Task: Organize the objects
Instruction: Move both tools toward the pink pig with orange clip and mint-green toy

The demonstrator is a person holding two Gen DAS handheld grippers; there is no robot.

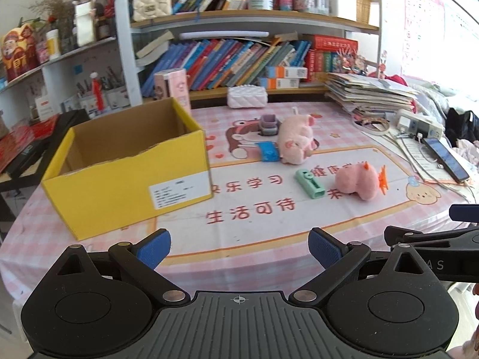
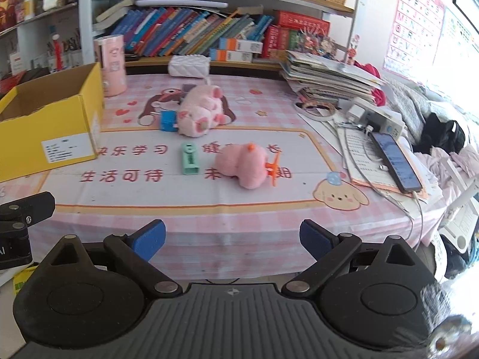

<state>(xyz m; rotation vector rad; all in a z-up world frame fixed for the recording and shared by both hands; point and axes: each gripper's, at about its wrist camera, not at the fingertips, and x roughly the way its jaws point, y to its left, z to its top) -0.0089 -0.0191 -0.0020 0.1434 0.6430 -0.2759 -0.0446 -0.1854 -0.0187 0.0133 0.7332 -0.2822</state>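
Only the left wrist view shows inside the yellow box [image 1: 125, 167]. Left hand-held gripper [image 1: 239, 248] and right hand-held gripper [image 2: 232, 239] hover wide open, empty, near the bench [image 2: 239, 209] edge; pink plush [image 2: 244, 164] lies mid-bench.

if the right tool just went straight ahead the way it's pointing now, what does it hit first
Probably the small pink plush, or it passes between that and the green case. The right tool is open and empty, with bare tablecloth ahead; depth is uncertain.
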